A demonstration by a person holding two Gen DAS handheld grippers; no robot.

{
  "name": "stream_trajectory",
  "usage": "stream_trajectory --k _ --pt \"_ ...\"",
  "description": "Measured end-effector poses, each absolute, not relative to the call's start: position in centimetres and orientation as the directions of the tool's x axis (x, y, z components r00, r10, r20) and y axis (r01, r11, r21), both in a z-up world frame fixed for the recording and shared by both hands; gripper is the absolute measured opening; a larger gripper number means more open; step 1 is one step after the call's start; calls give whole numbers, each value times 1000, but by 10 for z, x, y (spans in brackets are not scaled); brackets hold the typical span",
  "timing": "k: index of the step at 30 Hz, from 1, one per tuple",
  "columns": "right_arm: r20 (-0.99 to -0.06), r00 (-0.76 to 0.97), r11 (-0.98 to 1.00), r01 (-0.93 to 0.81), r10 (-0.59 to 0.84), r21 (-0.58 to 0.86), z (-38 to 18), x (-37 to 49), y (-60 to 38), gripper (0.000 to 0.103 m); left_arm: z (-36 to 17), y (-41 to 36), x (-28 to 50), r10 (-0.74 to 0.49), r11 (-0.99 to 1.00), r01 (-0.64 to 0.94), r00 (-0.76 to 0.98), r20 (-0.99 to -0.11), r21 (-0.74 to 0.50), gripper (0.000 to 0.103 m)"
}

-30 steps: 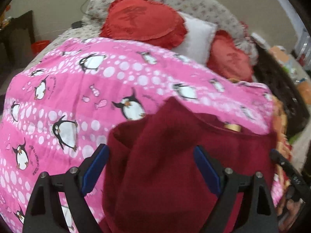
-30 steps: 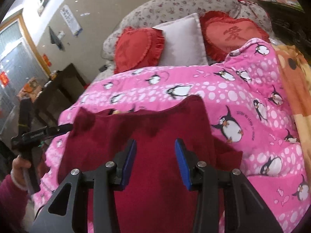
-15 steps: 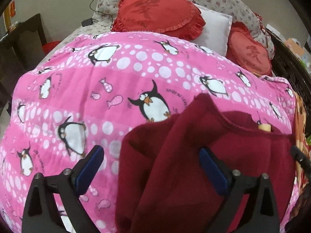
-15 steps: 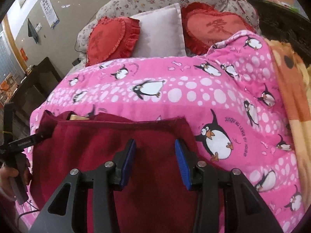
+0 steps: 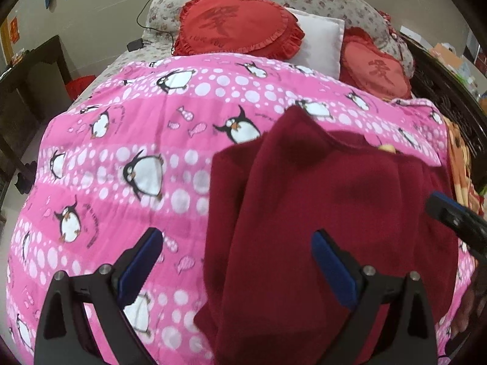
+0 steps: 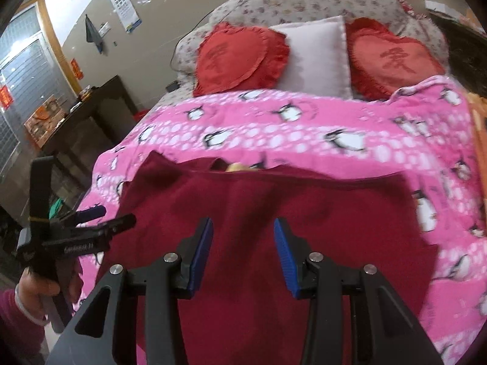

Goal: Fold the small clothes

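Observation:
A dark red garment (image 5: 319, 213) lies spread on a pink penguin quilt (image 5: 137, 152); it also shows in the right wrist view (image 6: 289, 213), with a small yellow tag (image 6: 236, 167) at its far edge. My left gripper (image 5: 237, 240) is open and empty, hovering over the garment's left edge. It shows from the side in the right wrist view (image 6: 100, 219), beside the garment's left edge. My right gripper (image 6: 242, 228) is open and empty above the garment's middle; its fingertip (image 5: 441, 210) shows at the garment's right side.
Two red heart cushions (image 6: 240, 57) (image 6: 392, 57) and a white pillow (image 6: 316, 57) lean on the floral headboard (image 6: 304, 3). A dark wooden table (image 6: 76, 121) stands left of the bed. An orange blanket (image 5: 459, 158) lies along the quilt's right edge.
Both grippers have drawn back from the garment; the garment's raised upper part has dropped flatter onto the quilt. My left gripper has shifted left, off the garment's edge.

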State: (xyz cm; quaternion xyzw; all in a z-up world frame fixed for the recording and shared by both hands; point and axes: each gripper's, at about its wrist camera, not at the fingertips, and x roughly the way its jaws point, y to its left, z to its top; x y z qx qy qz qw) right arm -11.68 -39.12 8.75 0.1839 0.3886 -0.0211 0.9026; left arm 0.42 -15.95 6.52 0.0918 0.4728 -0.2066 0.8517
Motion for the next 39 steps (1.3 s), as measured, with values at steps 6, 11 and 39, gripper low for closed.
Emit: stream_trajectory --k 6,11,39 --pt "-714 695 938 191 80 290 74 -89 -372 20 65 -140 -11 -240 892 452 472 -848 -1 100" --pt "-735 676 928 245 44 280 59 -64 -377 21 65 -125 -19 -239 894 448 469 -850 -4 100" --pt "-767 585 909 115 263 400 56 37 -283 17 30 -99 -30 -310 894 429 377 -873 -132 100"
